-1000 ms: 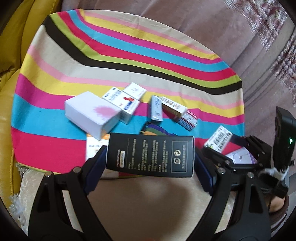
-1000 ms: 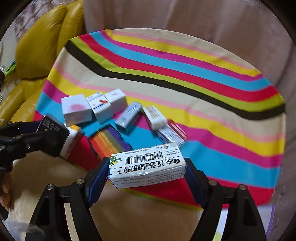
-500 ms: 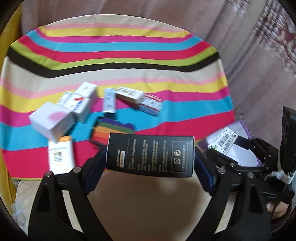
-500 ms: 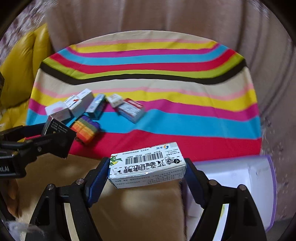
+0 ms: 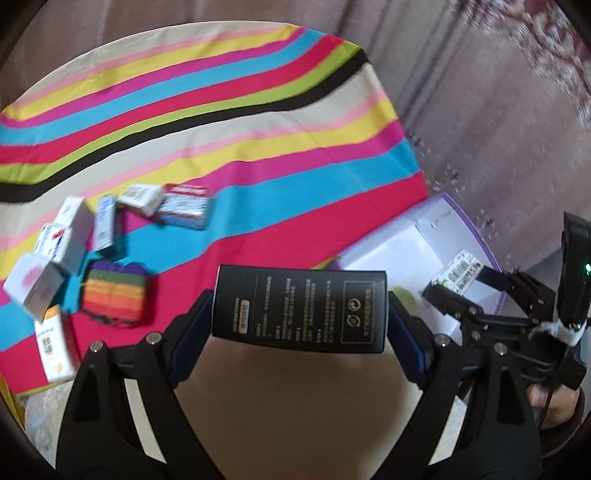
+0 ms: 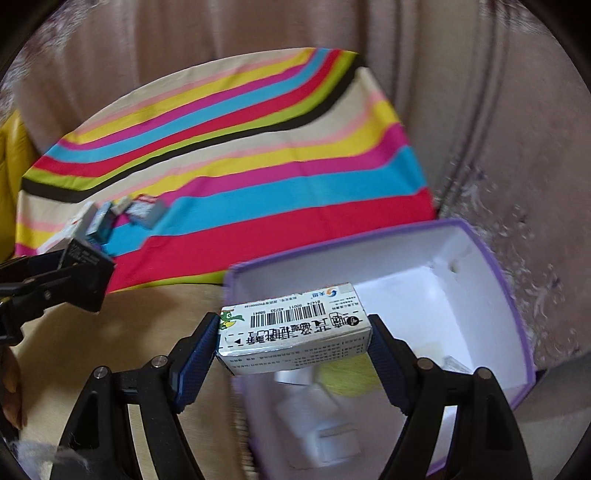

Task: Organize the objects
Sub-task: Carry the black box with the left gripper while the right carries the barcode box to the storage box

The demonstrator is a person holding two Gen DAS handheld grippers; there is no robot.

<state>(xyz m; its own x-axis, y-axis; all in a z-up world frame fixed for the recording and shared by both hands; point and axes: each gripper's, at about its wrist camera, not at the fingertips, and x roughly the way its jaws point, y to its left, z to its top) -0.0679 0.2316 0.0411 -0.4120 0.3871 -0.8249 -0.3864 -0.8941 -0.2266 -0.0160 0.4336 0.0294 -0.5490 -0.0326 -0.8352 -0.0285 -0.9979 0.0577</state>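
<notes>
Carry-to-bin step: left gripper [image 5: 300,306] clamping black carton [image 5: 300,305], right gripper [image 6: 293,330] clamping barcoded white carton [image 6: 293,328] over purple-rimmed box [image 6: 515,291] at lower right; next, likely lowering and releasing inside.

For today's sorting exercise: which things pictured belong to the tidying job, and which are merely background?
Job:
- black cardboard box, in left claw
- white barcoded carton, in right claw
- purple-rimmed white bin
- small cartons on the cloth

Background:
- striped tablecloth
- brownish curtain
</notes>
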